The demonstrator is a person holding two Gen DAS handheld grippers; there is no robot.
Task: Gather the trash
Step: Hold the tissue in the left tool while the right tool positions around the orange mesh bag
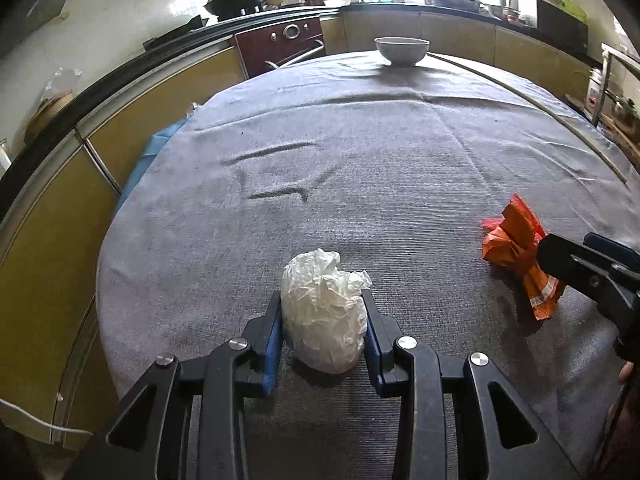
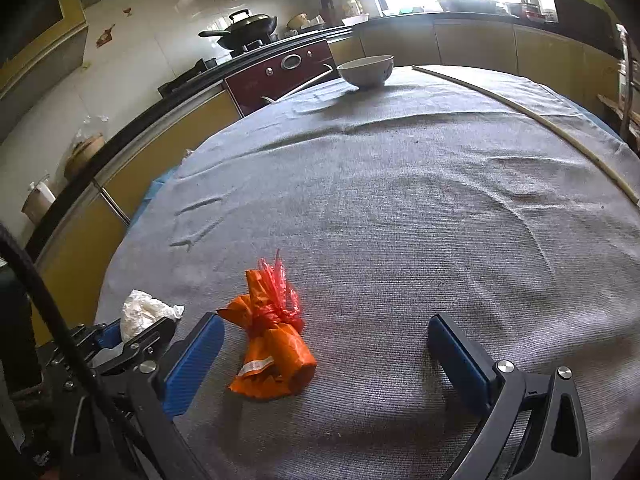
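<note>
Left wrist view is showing the left gripper (image 1: 322, 316) closing its blue pads (image 1: 273, 344) around a crumpled white plastic wad (image 1: 322, 312), both pads touching its sides while it is sitting on the grey tablecloth (image 1: 360, 152) near the front edge. That wad is looking feather-light and springy (likely to squash, then puff back), so a grip across its fat middle seems the safest. Farther right, an orange wrapper bundle (image 2: 272, 352) tied with red film is lying between the widely spread fingers of the right gripper (image 2: 326, 344), closer to the left finger and gripped by neither. It is appearing soft and slick, so its thick lower body is probably offering better purchase than the frilly knot. A white bowl (image 2: 366, 72) is standing well apart at the far edge.
</note>
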